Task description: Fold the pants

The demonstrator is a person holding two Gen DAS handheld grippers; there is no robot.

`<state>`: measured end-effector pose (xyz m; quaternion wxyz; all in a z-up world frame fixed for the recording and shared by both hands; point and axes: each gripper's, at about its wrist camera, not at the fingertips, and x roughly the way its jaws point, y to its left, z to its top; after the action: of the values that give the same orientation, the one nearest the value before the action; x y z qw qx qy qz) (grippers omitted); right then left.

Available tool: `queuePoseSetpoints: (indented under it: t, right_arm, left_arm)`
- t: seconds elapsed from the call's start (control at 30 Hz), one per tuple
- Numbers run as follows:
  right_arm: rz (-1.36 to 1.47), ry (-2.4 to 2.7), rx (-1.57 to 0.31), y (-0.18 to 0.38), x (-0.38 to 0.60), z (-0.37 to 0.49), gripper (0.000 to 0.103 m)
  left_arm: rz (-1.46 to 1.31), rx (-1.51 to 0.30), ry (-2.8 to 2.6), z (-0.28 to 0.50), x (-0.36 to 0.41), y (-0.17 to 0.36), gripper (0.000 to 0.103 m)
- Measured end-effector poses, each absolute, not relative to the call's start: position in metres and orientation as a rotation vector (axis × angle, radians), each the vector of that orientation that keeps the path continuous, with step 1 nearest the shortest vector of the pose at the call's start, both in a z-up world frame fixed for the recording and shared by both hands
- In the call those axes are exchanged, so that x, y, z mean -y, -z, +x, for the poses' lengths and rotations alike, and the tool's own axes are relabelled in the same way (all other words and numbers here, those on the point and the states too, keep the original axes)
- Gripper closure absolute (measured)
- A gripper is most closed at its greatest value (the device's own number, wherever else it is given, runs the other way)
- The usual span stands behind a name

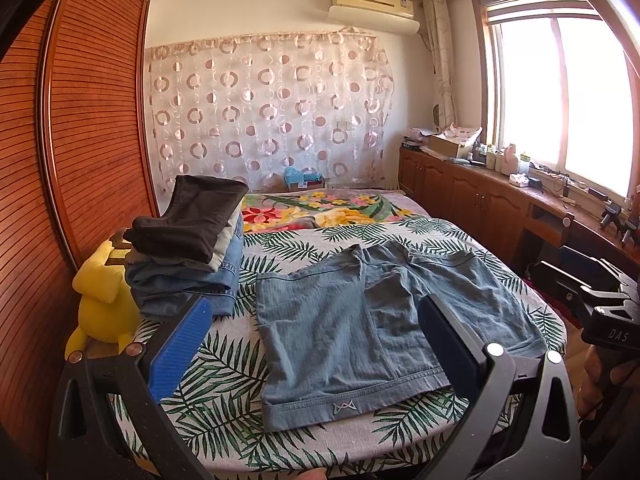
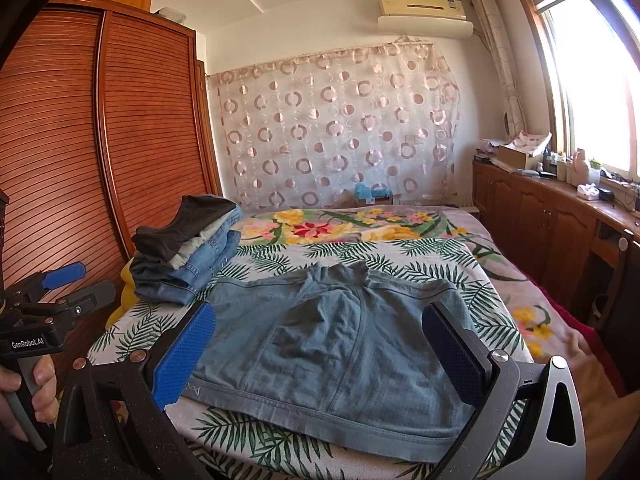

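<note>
A pair of blue-grey shorts [image 1: 360, 320] [image 2: 332, 344] lies spread flat on the leaf-print bed cover, waistband toward me, legs pointing away. My left gripper [image 1: 314, 324] hangs above the near edge of the bed, open, with nothing between its blue pads [image 1: 180, 352]. My right gripper [image 2: 320, 332] hovers over the waistband, also open and empty. The right gripper's body [image 1: 600, 312] shows at the right edge of the left wrist view. In the right wrist view the left gripper's body [image 2: 44, 312] appears at the left edge, a hand [image 2: 24, 392] around its handle.
A stack of folded pants [image 1: 192, 248] [image 2: 188, 252] sits at the bed's left side, a yellow plush toy [image 1: 100, 292] beside it. A wooden slatted wardrobe [image 2: 100, 140] stands left. Wooden cabinets [image 2: 552, 216] with clutter run along the window at right. A floral blanket [image 1: 320, 208] covers the far bed.
</note>
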<state>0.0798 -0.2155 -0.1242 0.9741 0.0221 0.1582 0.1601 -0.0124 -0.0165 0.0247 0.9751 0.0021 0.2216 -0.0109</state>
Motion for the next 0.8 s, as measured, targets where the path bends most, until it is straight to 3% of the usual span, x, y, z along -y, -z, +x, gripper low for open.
queuePoseSetpoints:
  t: [0.8]
  right_arm:
    - [0.043, -0.32, -0.327, 0.128, 0.218, 0.083, 0.0]
  left_arm:
    - [-0.027, -0.477, 0.054, -0.001, 0.014, -0.016, 0.0]
